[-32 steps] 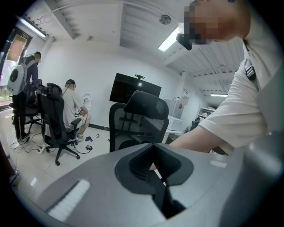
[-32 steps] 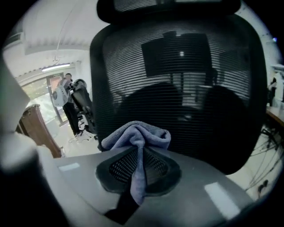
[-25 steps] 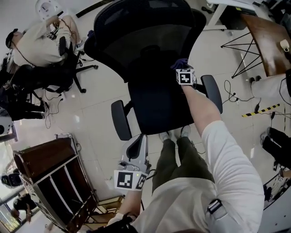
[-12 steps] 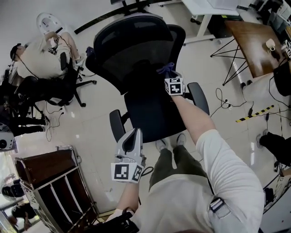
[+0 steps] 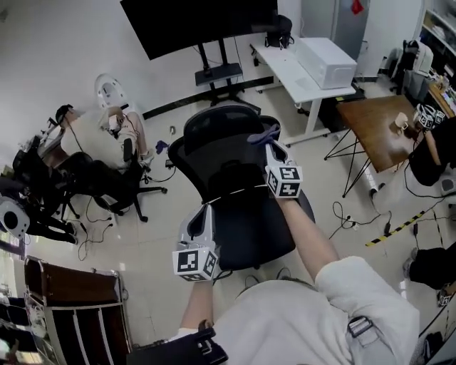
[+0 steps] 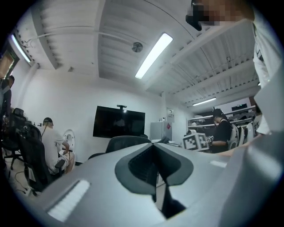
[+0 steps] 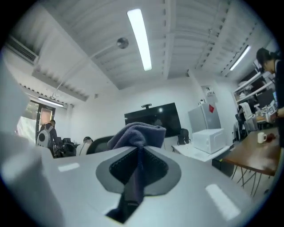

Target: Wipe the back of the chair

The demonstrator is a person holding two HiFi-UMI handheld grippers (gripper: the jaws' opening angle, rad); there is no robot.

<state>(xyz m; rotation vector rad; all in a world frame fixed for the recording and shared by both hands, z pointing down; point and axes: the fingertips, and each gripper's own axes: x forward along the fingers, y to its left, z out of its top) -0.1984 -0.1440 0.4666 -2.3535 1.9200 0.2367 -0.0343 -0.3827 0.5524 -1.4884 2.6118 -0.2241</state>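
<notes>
A black mesh office chair (image 5: 221, 146) stands in the middle of the head view, its back turned toward the far wall. My right gripper (image 5: 273, 151) is up at the top right edge of the chair back, shut on a purple cloth (image 5: 261, 134). In the right gripper view the cloth (image 7: 137, 133) bulges out above the closed jaws of the right gripper (image 7: 138, 153). My left gripper (image 5: 204, 212) hangs over the front left of the seat, apart from the chair. The left gripper (image 6: 154, 148) is shut with nothing in it, and the chair back (image 6: 124, 142) shows beyond it.
A person (image 5: 92, 132) sits at another black chair on the left. A large screen on a stand (image 5: 199, 21) is behind the chair, a white desk (image 5: 299, 68) and a wooden table (image 5: 377, 117) to the right, a brown cart (image 5: 64, 299) at the lower left.
Both grippers have risen. The right one carried the cloth from lower on the chair up to the top edge of the back. The head view tilted up, showing more of the room.
</notes>
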